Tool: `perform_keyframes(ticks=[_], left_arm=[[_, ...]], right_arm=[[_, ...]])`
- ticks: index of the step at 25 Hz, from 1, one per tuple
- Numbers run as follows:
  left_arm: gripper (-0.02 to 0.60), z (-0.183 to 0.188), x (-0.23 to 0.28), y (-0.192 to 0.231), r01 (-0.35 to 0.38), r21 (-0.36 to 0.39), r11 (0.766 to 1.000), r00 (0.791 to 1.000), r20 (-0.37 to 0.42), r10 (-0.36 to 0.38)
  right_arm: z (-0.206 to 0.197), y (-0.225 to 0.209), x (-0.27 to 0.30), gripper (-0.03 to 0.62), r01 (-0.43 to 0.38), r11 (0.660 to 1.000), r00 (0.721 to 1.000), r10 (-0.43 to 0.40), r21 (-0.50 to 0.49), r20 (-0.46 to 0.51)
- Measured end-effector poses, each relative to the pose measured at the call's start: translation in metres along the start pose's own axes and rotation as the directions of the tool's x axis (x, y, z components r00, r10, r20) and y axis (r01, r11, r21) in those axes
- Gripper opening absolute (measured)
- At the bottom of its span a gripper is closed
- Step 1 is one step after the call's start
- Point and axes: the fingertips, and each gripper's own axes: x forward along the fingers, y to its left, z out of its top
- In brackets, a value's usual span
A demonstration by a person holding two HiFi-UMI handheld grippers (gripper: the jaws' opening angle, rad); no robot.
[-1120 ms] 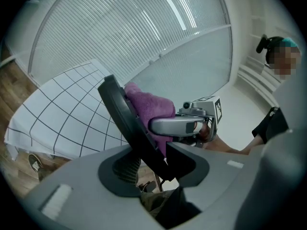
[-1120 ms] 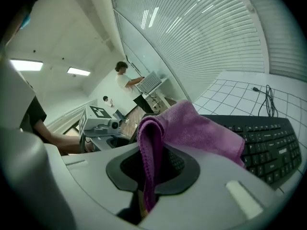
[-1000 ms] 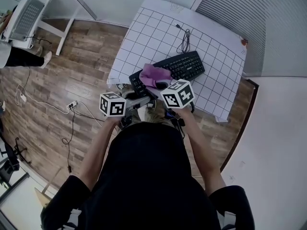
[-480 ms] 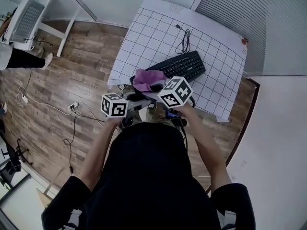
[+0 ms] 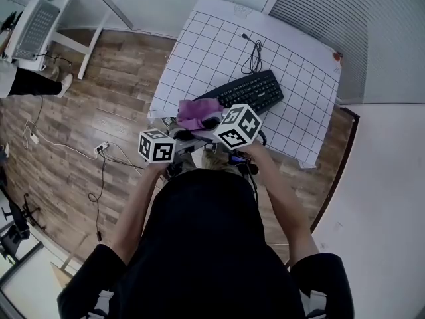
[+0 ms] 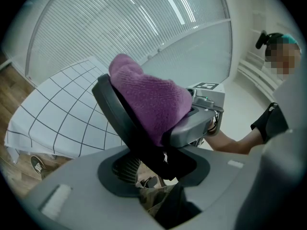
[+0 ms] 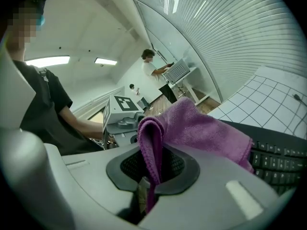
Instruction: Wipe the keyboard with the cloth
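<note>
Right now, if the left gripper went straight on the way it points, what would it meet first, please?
The keyboard: its end sits between the jaws of the left gripper, so no way is free. Just beyond, apparently, lie the cloth and the right gripper holding it.

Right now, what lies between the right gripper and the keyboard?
Only the purple cloth: the right gripper pinches a fold of it, and the rest drapes onto the near end of the keyboard. The right gripper view shows it.

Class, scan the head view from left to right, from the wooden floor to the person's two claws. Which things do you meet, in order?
white power strip on the floor → left marker cube → purple cloth → right marker cube
</note>
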Motion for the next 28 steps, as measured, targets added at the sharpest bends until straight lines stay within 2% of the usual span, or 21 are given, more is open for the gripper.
perform_keyframes(ticks=[4, 8, 11, 13, 15, 17, 19, 21, 22, 25, 28], left_arm=[[0.168, 0.002, -0.002, 0.005, 0.015, -0.029, 0.999, 0.999, 0.031, -0.015], [0.167, 0.012, -0.006, 0.003, 0.068, -0.081, 0.994, 0.991, 0.123, -0.057], [0.167, 0.013, -0.007, 0.005, 0.072, -0.081, 0.994, 0.990, 0.127, -0.061], [0.157, 0.009, -0.007, 0.011, 0.048, -0.070, 0.996, 0.994, 0.099, -0.041], [0.147, 0.004, -0.006, 0.015, 0.028, -0.061, 0.998, 0.997, 0.072, -0.024], [0.147, 0.001, -0.005, 0.017, 0.030, -0.066, 0.997, 0.997, 0.070, -0.026], [0.147, 0.001, -0.005, 0.016, 0.035, -0.072, 0.997, 0.996, 0.079, -0.030], [0.148, -0.001, -0.006, 0.016, 0.032, -0.074, 0.997, 0.997, 0.078, -0.026], [0.147, -0.002, -0.006, 0.017, 0.029, -0.076, 0.997, 0.997, 0.075, -0.024], [0.147, 0.000, -0.004, 0.015, 0.032, -0.079, 0.996, 0.997, 0.072, -0.026], [0.147, 0.002, -0.004, 0.015, 0.029, -0.078, 0.997, 0.997, 0.074, -0.024]], right_arm=[[0.004, 0.002, -0.001, 0.054, -0.035, 0.999, 0.999, 0.035, -0.011, 0.028], [0.020, 0.006, -0.014, 0.055, -0.055, 0.998, 0.988, 0.059, -0.027, 0.142], [0.026, 0.002, -0.033, 0.055, -0.074, 0.997, 0.971, 0.074, -0.011, 0.226], [0.032, -0.005, -0.054, 0.055, -0.090, 0.996, 0.947, 0.077, 0.026, 0.313], [0.040, -0.020, -0.084, 0.055, -0.083, 0.994, 0.909, 0.044, 0.077, 0.414], [0.043, -0.043, -0.119, 0.055, -0.025, 0.991, 0.870, -0.041, 0.128, 0.492], [0.037, -0.074, -0.157, 0.055, 0.077, 0.981, 0.831, -0.163, 0.180, 0.532], [0.024, -0.110, -0.194, 0.055, 0.214, 0.948, 0.788, -0.310, 0.235, 0.532], [0.014, -0.129, -0.212, 0.055, 0.292, 0.920, 0.764, -0.389, 0.263, 0.515], [-0.022, -0.181, -0.264, 0.055, 0.505, 0.801, 0.679, -0.598, 0.321, 0.426], [-0.054, -0.220, -0.301, 0.055, 0.653, 0.675, 0.582, -0.738, 0.344, 0.342]])
